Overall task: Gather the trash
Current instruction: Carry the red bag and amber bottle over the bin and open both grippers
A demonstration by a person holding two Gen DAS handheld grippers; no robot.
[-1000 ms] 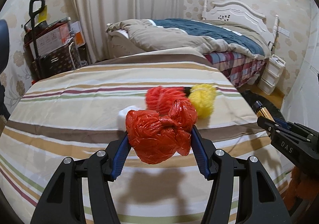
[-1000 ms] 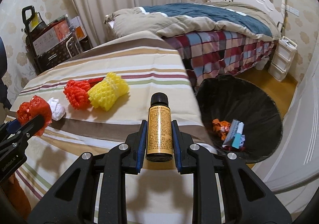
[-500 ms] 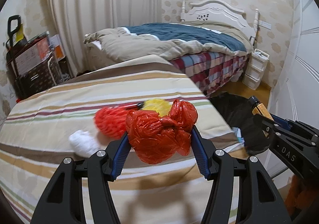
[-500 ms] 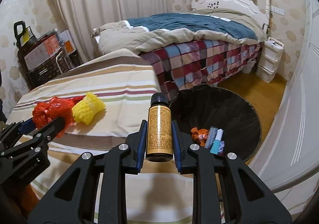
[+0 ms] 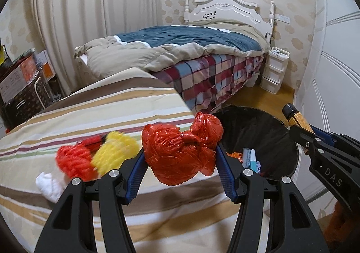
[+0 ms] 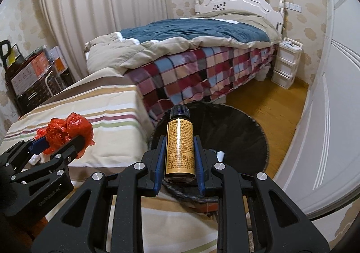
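My left gripper [image 5: 180,151] is shut on a crumpled red plastic bag [image 5: 180,154], held above the right edge of the striped surface [image 5: 90,118]. From the right wrist view the same bag [image 6: 67,131] shows at the left. My right gripper [image 6: 180,140] is shut on a small brown bottle [image 6: 179,147] with a gold label and black cap, just over the near rim of the black trash bin [image 6: 236,131]. The bottle [image 5: 297,119] also appears at the right of the left wrist view. The bin [image 5: 265,138] holds a few scraps.
A red foam net [image 5: 74,160], a yellow foam net [image 5: 114,151] and a white wad [image 5: 49,184] lie on the striped surface. Beyond are a bed [image 6: 202,50] with a plaid cover, a white drawer unit [image 6: 285,61], a white door [image 6: 333,106] and wooden floor [image 6: 270,104].
Both grippers have swung to the right with their loads. The bin has come into view under them, and the nets and wad have slid to the left of the left wrist view.
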